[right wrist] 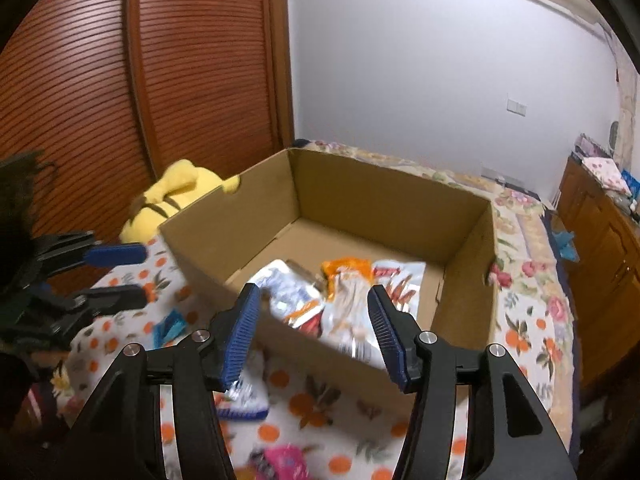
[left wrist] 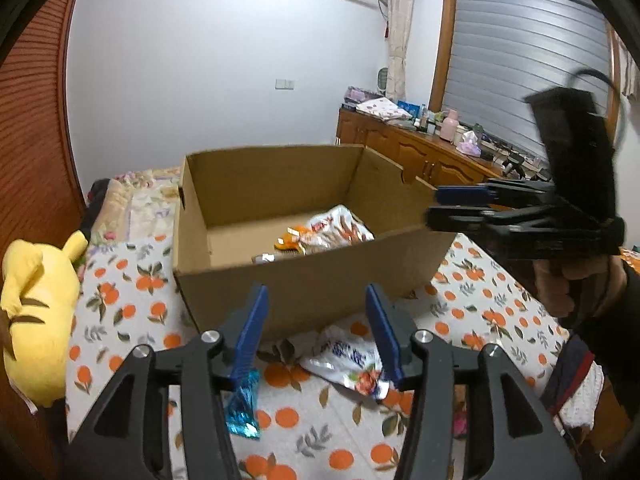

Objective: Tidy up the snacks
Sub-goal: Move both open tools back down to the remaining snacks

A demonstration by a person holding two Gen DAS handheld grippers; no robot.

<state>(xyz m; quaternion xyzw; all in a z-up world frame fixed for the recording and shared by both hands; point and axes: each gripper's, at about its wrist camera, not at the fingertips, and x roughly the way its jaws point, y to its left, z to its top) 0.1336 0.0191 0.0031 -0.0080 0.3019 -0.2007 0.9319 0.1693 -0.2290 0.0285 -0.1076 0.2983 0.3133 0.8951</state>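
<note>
On the bed (left wrist: 120, 312), orange-print cover, sits an open cardboard box (left wrist: 304, 292) holding several snack packets (right wrist: 344, 296), silver and orange ones, piled toward 1 end of its floor. Left gripper (left wrist: 316, 332): jaws partly open, nothing gripped; a blue foil packet (left wrist: 242, 412) lies on the cover by its left pad, a white-and-silver packet (left wrist: 348, 360) just in front of the box. Right gripper (right wrist: 314, 332): jaws partly open, empty, hovering at the box's near wall, over the packets. Pink packet (right wrist: 286, 460) on the cover below it. Yellow plush toy (left wrist: 32, 320) beside the box.
</note>
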